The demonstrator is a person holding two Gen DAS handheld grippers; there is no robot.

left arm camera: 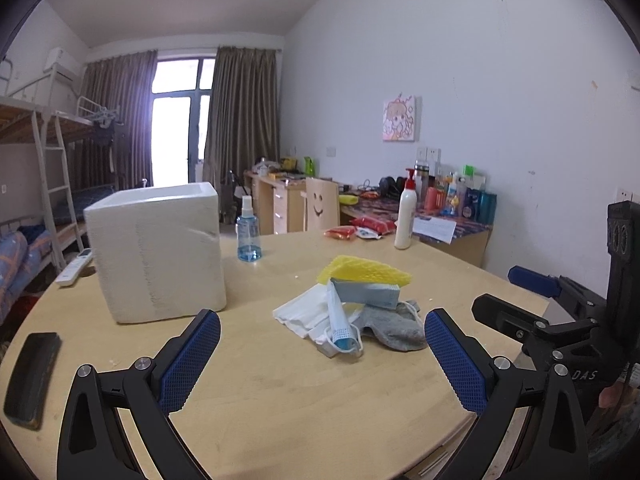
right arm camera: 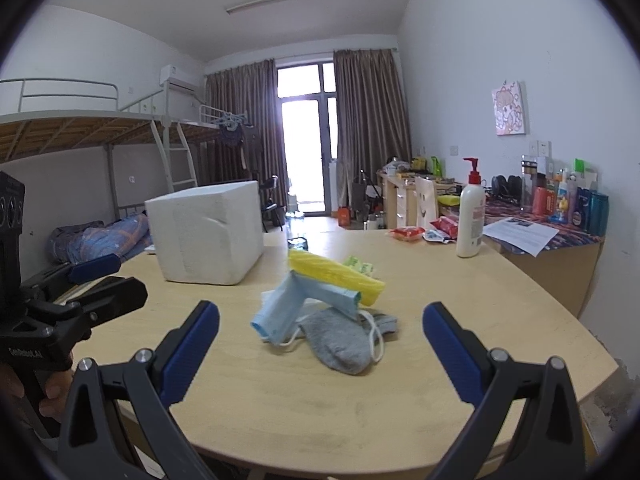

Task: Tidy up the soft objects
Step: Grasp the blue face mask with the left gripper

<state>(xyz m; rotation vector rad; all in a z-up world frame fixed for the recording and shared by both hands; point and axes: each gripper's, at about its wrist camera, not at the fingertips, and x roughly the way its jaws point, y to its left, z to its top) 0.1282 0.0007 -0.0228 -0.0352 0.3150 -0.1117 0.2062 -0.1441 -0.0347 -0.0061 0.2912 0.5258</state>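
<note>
A small heap of soft things lies mid-table: a yellow foam net sleeve [left arm camera: 362,271] [right arm camera: 336,276], blue and white face masks [left arm camera: 320,312] [right arm camera: 288,306], and a grey sock [left arm camera: 394,326] [right arm camera: 340,342]. A white foam box [left arm camera: 158,250] [right arm camera: 206,234] stands to the left of the heap. My left gripper [left arm camera: 322,344] is open, its blue pads just short of the heap. My right gripper [right arm camera: 320,340] is open too, low over the table with the sock between its pads' lines. Each gripper shows in the other's view: the right gripper [left arm camera: 520,300] and the left gripper [right arm camera: 100,280].
On the round wooden table [left arm camera: 280,392] stand a blue spray bottle [left arm camera: 248,228], a white pump bottle [left arm camera: 406,212] [right arm camera: 472,216] and red snack packets [left arm camera: 340,233]. A remote [left arm camera: 74,266] and a dark case [left arm camera: 32,376] lie at the left. A cluttered desk [right arm camera: 540,232] is behind.
</note>
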